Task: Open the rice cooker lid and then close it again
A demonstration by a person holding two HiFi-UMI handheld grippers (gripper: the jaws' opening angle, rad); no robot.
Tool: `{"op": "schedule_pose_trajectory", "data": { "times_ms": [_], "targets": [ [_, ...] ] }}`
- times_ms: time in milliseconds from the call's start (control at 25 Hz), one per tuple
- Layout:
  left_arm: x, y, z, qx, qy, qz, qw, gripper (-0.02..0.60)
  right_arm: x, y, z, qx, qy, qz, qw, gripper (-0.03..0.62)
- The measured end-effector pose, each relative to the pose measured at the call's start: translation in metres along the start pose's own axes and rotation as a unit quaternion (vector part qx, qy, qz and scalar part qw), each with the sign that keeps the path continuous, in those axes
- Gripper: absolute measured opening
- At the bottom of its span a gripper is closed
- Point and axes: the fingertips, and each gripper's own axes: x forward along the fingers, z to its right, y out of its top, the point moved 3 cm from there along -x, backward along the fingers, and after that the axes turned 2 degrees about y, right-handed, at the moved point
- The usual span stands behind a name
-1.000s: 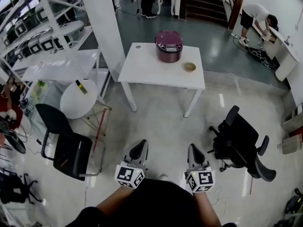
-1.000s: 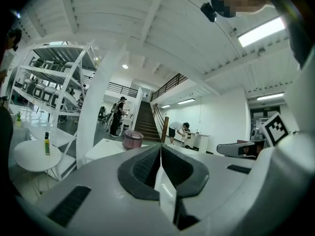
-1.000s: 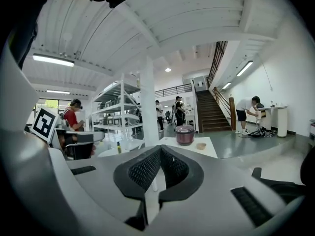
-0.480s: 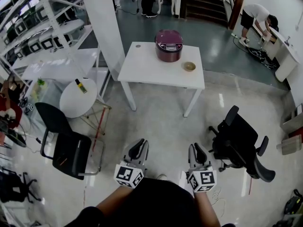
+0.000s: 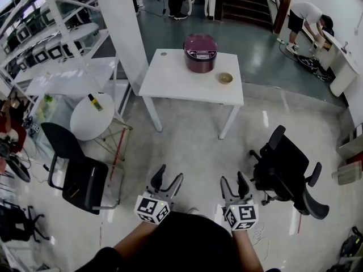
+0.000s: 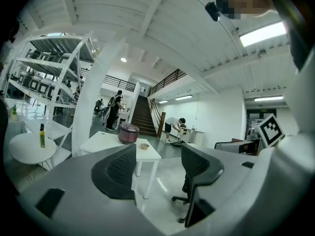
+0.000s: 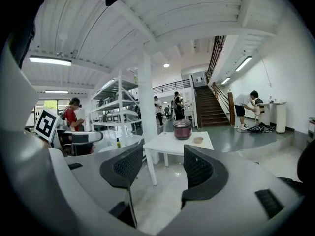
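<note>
Left claw (image 5: 169, 178) and right claw (image 5: 233, 182) opening, both empty, well apart from tabletop (image 5: 176, 83). Head view shows rice cooker (image 5: 199, 53) lid top, shut; gripper views only its side.

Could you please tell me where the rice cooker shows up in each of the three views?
Head view: the rice cooker is at top centre, near the table's far edge.
Left gripper view: the rice cooker is left of centre, at mid-height.
Right gripper view: the rice cooker is slightly right of centre, at mid-height.
Shared landmark: the white table it stands on, with a small bowl beside it.
</note>
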Motion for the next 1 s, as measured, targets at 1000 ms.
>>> {"op": "schedule_pose_trajectory", "data": {
  "times_ms": [1000],
  "targets": [
    [0.149,0.012,-0.092,-0.032,-0.022,-0.017,0.9991,0.262,0.151,0.008,0.039,0.02,-0.012,-0.034,0.999,0.227]
  ]
}}
